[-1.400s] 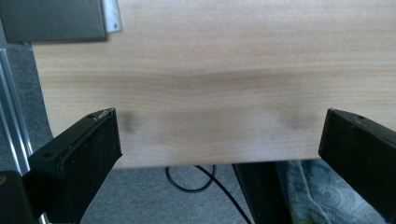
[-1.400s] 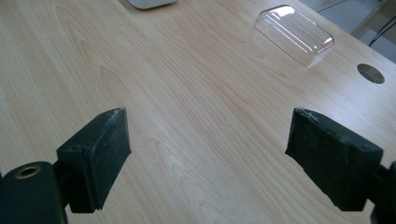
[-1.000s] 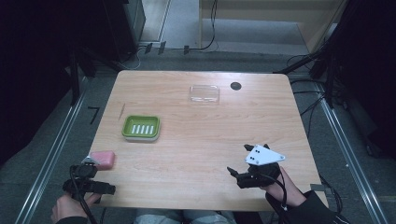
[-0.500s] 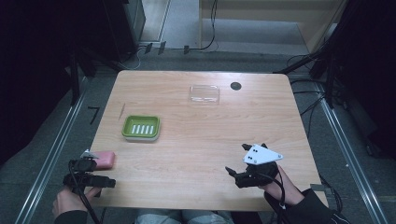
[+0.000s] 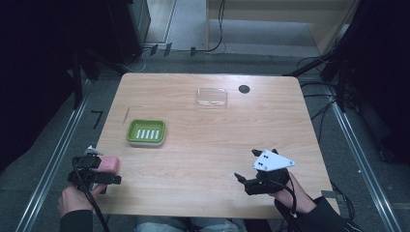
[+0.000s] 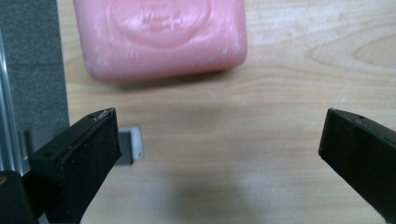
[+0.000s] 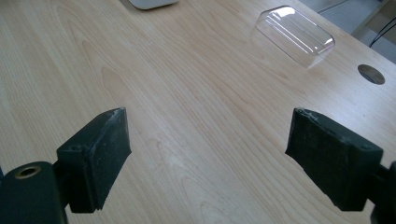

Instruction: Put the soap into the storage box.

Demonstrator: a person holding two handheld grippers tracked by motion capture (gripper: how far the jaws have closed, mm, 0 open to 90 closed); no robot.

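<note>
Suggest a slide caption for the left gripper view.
Open left gripper poised just short of a pink soap bar on the wooden table.

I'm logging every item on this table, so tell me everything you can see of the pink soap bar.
The pink soap bar is a rounded rectangular block with soft corners and an oval stamp pressed into its top face; the lettering is too blurred to read. Its surface looks waxy, with pale scuffs. It lies flat on the wooden table at the near left corner, close to the edge. The left gripper is open just short of it, jaws spread, not touching it. Nothing but the table touches it.
</note>
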